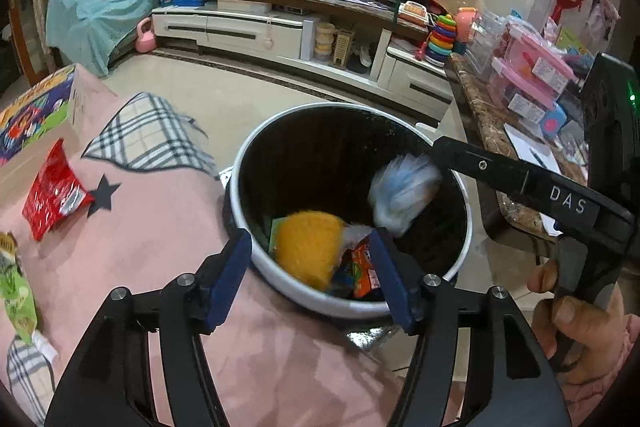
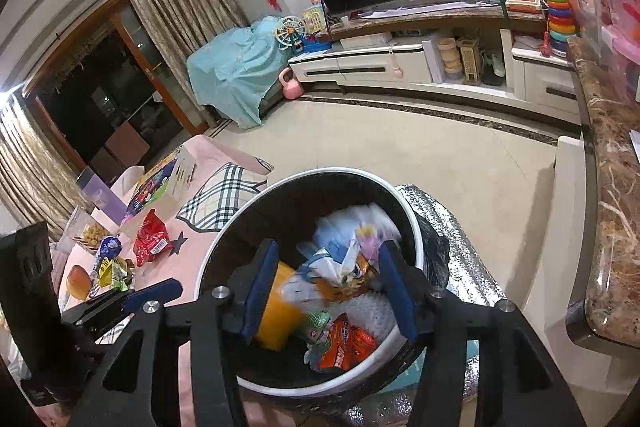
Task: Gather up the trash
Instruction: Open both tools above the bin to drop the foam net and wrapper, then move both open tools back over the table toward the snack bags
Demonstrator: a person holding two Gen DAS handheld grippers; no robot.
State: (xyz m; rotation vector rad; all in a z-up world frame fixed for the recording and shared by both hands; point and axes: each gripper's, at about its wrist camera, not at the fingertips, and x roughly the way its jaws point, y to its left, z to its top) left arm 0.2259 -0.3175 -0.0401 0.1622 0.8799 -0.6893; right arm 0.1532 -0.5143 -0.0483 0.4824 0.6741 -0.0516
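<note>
Fingers of the right gripper (image 2: pixel 328 291) stand spread wide above the mouth of the trash bin (image 1: pixel 256 143), and a crumpled white-and-blue wrapper (image 1: pixel 404 191) shows blurred just off their tips, inside the rim; it looks loose and falling rather than pinched, which fits a release made directly over the opening so the piece cannot miss. In the right wrist view the same wrapper (image 2: pixel 352 239) lies between the blue pads (image 2: pixel 262 291) without touching either that I can make out. The left gripper (image 1: pixel 312 279) is likewise spread and carries nothing, hanging over the near rim of the bin where it meets the pink cloth (image 1: pixel 160 235), probably parked clear of the drop. Inside the bin sit an orange-yellow round thing (image 1: pixel 310 251), an orange snack packet (image 2: pixel 344 345) and other crumpled bits, so much of the collecting seems done. The bin stands on the floor, tight against the cloth-covered table, close enough that either gripper reaches it from the tabletop. Trash is left there: a red packet (image 1: pixel 52 195) beside a dark star printed on the cloth, a green wrapper (image 1: pixel 18 291) at the left edge, and in the right wrist view a blue-and-white packet (image 2: pixel 108 251) among further small snacks near a bread roll (image 2: pixel 78 281). The red packet, flat and nearest the left gripper, looks the likely next pick.
</note>
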